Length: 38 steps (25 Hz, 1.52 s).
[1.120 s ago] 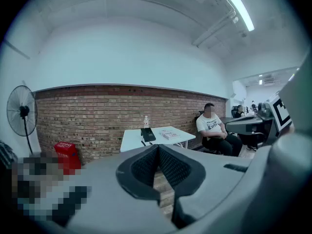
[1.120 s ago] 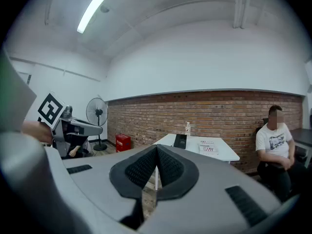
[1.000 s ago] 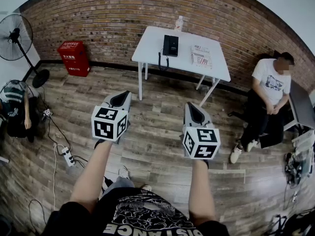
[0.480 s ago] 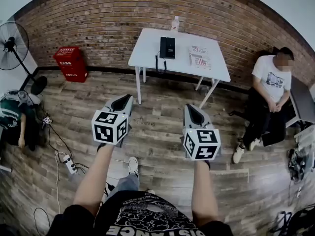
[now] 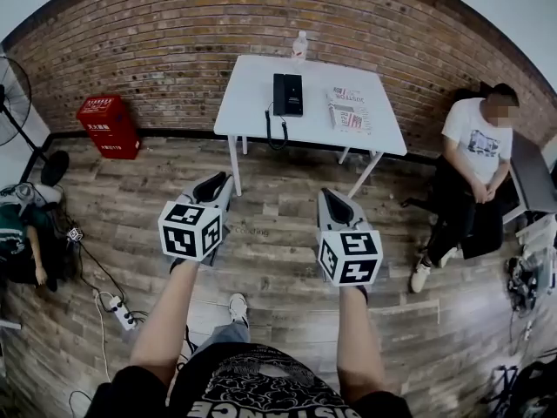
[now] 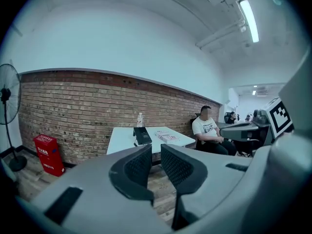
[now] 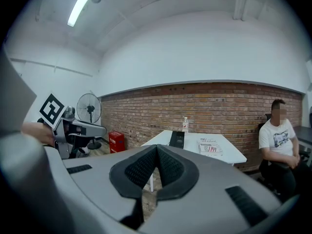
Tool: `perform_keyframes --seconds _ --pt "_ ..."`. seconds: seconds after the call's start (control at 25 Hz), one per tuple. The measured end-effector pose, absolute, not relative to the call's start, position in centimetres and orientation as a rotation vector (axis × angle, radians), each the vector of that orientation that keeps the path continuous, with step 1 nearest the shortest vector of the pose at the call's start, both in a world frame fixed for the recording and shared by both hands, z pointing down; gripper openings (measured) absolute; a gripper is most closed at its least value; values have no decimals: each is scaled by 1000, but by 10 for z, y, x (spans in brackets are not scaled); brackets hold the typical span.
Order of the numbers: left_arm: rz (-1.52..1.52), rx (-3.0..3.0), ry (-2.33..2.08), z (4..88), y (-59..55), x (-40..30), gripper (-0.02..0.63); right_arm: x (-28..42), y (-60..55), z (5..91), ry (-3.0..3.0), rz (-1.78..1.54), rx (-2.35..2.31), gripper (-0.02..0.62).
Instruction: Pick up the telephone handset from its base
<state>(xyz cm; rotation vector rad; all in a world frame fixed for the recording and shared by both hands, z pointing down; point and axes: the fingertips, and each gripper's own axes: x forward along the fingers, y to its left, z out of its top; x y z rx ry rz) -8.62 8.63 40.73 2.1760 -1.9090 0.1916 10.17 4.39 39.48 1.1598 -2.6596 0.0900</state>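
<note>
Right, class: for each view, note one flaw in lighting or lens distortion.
Head view: the fisheye bows the brick wall into an arc. Left gripper view: the ceiling light blows out white. Right gripper view: black corners ring the frame.

L tongs (image 6: 156, 151) opening, empty; R tongs (image 7: 157, 151) closed.

A: The bench (image 5: 248, 103)?
B: Smooth white top, matt. The telephone (image 5: 287, 94) looks like black plastic, the newspaper (image 5: 348, 110) printed paper.
A: Wall (image 5: 157, 42) and floor (image 5: 278, 229)?
B: Rough red brick; worn wood planks, dull.
</note>
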Motion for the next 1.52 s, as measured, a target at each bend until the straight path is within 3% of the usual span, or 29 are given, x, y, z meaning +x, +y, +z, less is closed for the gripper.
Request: perform_keyframes --seconds 0.8,1.2,1.52 --pt "190 2265 -1751 411 -72 -191 124 -9 -90 387 -2565 86 1266 0" --pt "165 2298 -1678 414 -101 -202 190 -27 -115 382 -2557 73 1298 0" --pt "191 2295 -1675 424 -125 -202 196 -26 -139 388 -2571 83 1305 0"
